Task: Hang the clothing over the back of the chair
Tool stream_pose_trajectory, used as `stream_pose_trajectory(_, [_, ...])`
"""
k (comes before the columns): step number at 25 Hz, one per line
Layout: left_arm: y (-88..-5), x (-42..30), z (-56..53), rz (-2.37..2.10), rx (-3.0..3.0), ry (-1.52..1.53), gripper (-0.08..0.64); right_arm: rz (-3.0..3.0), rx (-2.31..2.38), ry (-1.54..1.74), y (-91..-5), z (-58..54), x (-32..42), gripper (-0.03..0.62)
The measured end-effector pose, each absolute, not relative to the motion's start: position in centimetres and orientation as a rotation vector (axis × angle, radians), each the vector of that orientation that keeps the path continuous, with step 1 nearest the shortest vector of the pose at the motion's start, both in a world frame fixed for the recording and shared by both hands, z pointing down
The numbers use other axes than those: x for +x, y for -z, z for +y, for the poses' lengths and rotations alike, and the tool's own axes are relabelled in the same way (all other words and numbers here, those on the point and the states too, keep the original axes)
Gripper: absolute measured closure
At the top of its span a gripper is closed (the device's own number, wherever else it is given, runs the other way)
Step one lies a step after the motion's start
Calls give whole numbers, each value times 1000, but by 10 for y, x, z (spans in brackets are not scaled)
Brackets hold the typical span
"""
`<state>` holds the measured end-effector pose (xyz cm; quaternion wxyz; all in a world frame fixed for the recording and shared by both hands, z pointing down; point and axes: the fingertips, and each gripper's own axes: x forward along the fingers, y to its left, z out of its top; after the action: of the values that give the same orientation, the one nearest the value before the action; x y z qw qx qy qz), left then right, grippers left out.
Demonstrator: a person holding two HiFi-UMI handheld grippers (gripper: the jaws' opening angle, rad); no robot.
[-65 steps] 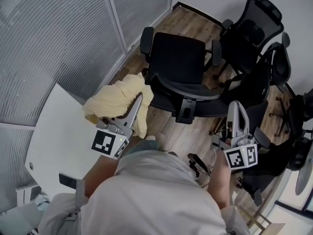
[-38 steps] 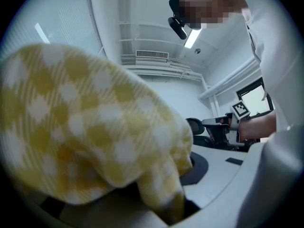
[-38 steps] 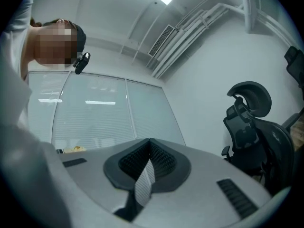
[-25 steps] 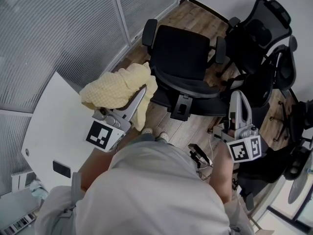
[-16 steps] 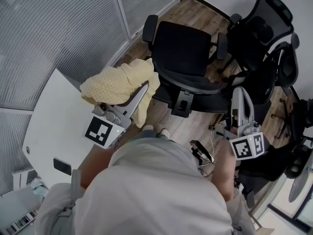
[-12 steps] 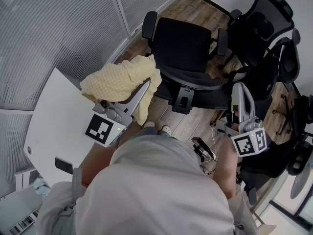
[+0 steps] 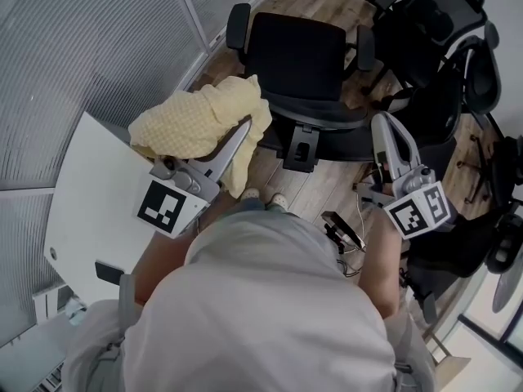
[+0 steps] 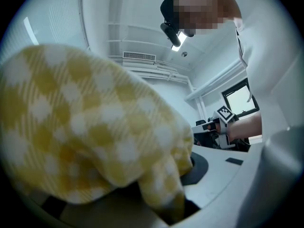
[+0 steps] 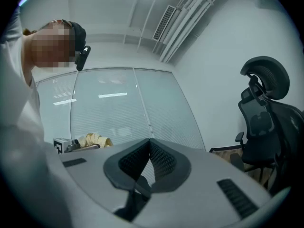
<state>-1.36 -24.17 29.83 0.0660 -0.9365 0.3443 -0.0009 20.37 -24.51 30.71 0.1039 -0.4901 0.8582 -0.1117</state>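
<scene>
Facing the black chair from behind in the head view, so the chair back is its nearest part, top edge running left-right across the frame, roughly between the two tools. Yellow checked clothing is bunched up, up off the white table, just left of the chair back, near but apart. Its loose end hangs down toward the floor. Left gripper is clamped on the clothing, jaws partway closed on a wad of it; in the left gripper view fabric covers the jaws. Next move probably a carry right and forward over the back's top edge. Right gripper, by the back's right end, is closed and empty, pads meeting.
</scene>
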Motion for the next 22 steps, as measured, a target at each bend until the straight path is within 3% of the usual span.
stream_pose_trajectory(22, [-289, 24, -211, 781, -2889, -33, 413, 2579, -1312, 355, -300, -241, 184, 571])
